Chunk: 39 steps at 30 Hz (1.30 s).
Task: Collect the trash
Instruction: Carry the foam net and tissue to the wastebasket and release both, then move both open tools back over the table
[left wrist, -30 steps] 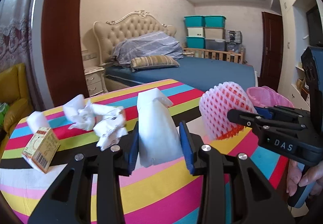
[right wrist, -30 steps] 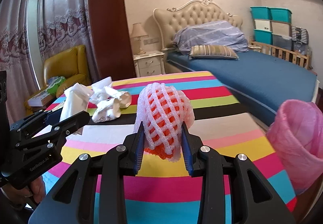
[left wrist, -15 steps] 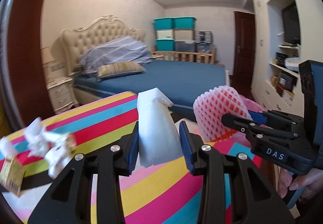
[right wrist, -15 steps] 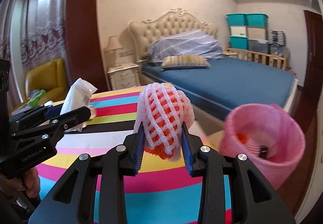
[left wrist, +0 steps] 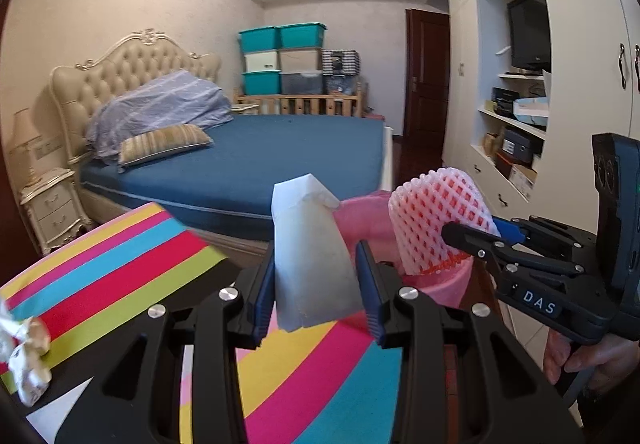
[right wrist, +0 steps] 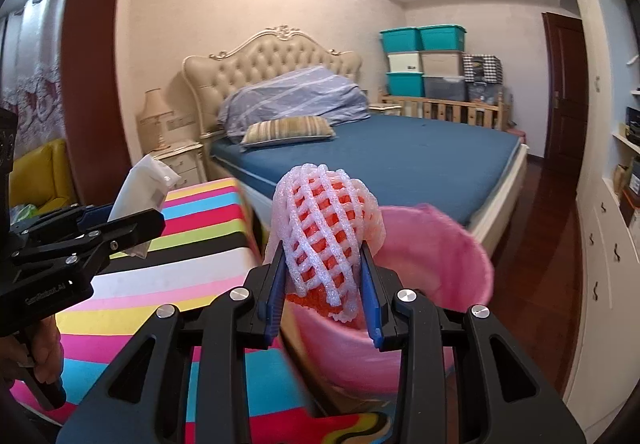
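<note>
My left gripper (left wrist: 316,280) is shut on a white paper bag (left wrist: 310,256) and holds it over the striped table's right end. My right gripper (right wrist: 323,280) is shut on a white foam fruit net with orange inside (right wrist: 320,228), held over the near rim of the pink-lined trash bin (right wrist: 436,264). In the left wrist view the foam net (left wrist: 432,224) and right gripper (left wrist: 472,240) sit over the pink bin (left wrist: 360,219). In the right wrist view the paper bag (right wrist: 140,195) and left gripper (right wrist: 136,228) are at the left.
Crumpled white paper (left wrist: 24,360) lies on the striped tablecloth (left wrist: 112,268) at far left. A blue bed (right wrist: 400,159) stands behind the bin. White cabinets (left wrist: 512,171) line the right wall, with dark wood floor (right wrist: 548,228) between.
Both grippers swung right with their loads, from over the table toward the pink bin. The foam net is now over the bin's rim; the table trash slid out of view to the left.
</note>
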Each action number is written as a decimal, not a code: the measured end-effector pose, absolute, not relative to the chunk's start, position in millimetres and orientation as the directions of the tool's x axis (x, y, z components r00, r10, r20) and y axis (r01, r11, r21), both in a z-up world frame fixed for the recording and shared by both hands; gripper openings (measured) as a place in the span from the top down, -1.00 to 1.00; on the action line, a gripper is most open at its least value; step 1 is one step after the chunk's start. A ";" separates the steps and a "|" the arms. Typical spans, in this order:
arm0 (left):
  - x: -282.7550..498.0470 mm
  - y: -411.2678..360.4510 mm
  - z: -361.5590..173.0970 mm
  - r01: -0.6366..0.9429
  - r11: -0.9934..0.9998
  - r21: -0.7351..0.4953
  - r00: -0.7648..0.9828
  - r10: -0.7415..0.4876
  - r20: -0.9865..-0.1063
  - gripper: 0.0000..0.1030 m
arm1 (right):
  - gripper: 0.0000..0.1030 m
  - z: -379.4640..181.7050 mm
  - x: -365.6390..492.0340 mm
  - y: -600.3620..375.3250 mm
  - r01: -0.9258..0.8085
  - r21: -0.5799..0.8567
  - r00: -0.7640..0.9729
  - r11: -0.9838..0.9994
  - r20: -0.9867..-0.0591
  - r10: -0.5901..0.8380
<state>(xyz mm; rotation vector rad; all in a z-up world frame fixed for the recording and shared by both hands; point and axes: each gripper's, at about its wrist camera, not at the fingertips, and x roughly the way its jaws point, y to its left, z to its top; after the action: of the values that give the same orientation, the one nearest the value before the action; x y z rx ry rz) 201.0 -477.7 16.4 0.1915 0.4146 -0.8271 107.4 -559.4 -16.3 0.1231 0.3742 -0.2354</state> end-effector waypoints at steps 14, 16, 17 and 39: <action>244.6 -597.7 14.7 0.804 0.591 -0.060 0.499 -0.726 -0.473 0.24 | 0.35 -38.0 120.1 -636.0 0.341 0.092 0.867 0.935 -0.416 -0.275; 251.3 -606.3 14.8 0.803 0.592 -0.064 0.496 -0.725 -0.478 0.24 | 0.35 -40.1 123.7 -639.3 0.343 0.093 0.865 0.935 -0.420 -0.276; 255.0 -612.1 13.8 0.802 0.593 -0.069 0.493 -0.723 -0.484 0.24 | 0.34 -41.8 125.1 -642.0 0.345 0.091 0.863 0.934 -0.421 -0.278; 263.0 -480.1 3.3 0.616 0.787 -0.029 0.701 -0.565 -0.435 -0.91 | -0.29 -34.9 110.5 -619.3 0.345 0.125 0.872 0.930 -0.410 -0.269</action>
<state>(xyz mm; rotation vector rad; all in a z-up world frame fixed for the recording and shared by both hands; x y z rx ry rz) 263.0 -480.1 3.3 0.1226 0.4433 -0.6589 110.5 -619.3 -34.9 0.1981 0.3985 -0.3230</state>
